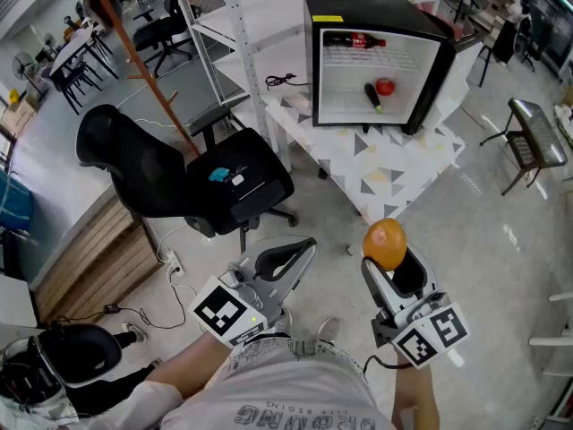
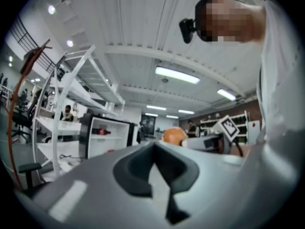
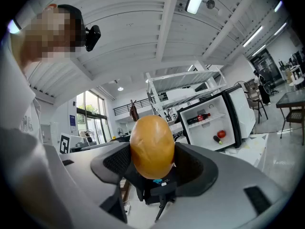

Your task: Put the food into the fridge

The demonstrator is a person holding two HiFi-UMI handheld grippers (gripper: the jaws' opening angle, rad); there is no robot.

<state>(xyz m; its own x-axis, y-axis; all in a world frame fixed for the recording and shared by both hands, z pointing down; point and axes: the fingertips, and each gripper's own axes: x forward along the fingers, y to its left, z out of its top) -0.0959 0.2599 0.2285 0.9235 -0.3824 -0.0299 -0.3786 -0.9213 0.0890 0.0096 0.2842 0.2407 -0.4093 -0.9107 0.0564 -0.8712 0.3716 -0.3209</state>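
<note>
Grey shop floor [image 1: 474, 231] fills most of my head view, and beyond it a small black fridge [image 1: 376, 12] stands open on a white worktop [image 1: 403, 164]. On the fridge's upper shelf lies a dark bottle [image 1: 355, 40] with a red label. On the fridge's bottom sit a round red fruit [image 1: 385, 86] and, just beside it, a long dark vegetable [image 1: 372, 97]. My right gripper [image 1: 387, 256] is well short of the fridge, on my side of it and over the floor, and points level. Its fingers [image 3: 110, 163] stand wide and are clamped on an orange-coloured piece of food [image 3: 152, 142], which bulges out above the pads. So that food is not in the fridge yet. My left gripper [image 1: 304, 247] is likewise well short of the fridge and further to its left. Its fingers [image 2: 133, 171] are pressed together with nothing between them. Left of the fridge and nearer to me stands a black office chair [image 1: 152, 164], with a small teal thing [image 1: 219, 175] on its seat. A black cable [image 1: 285, 81] lies on the worktop just left of the fridge.
</note>
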